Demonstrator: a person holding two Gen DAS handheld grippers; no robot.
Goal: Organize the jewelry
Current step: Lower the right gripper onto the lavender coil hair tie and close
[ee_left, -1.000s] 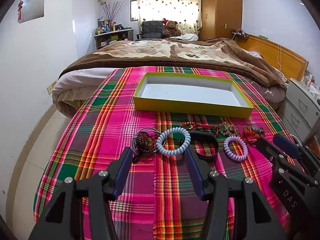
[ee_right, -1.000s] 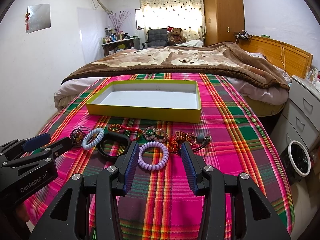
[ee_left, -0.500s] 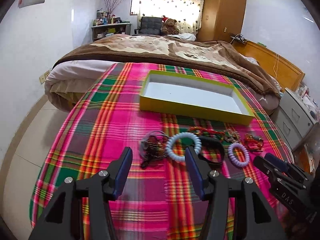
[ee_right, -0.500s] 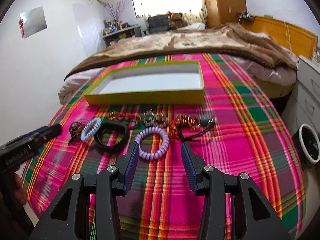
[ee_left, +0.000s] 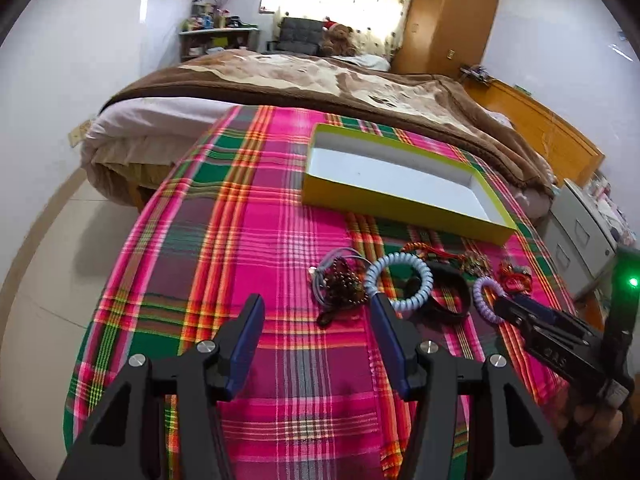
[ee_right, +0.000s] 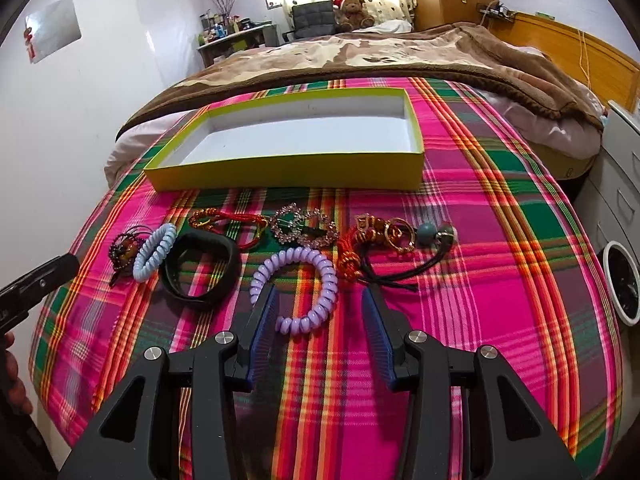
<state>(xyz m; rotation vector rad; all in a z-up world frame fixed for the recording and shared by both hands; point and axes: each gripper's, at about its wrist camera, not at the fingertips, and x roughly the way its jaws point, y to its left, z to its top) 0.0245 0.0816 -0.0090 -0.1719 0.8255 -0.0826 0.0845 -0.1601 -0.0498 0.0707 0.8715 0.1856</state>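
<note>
Right gripper (ee_right: 318,308) is hovering, jaws open, around the purple hair tie (ee_right: 296,290) at lower centre; left gripper (ee_left: 318,312) is gaping too.

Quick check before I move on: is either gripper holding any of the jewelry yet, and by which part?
Nothing held. Left gripper is open over bare cloth. Right gripper is open with the purple coil bracelet partly between its fingers, unclamped.

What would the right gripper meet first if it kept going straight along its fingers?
Most likely the purple coil hair tie, which lies between the open fingers of the right gripper. Beyond it sits the rhinestone piece, then the yellow box. Height above the cloth is unclear.
</note>
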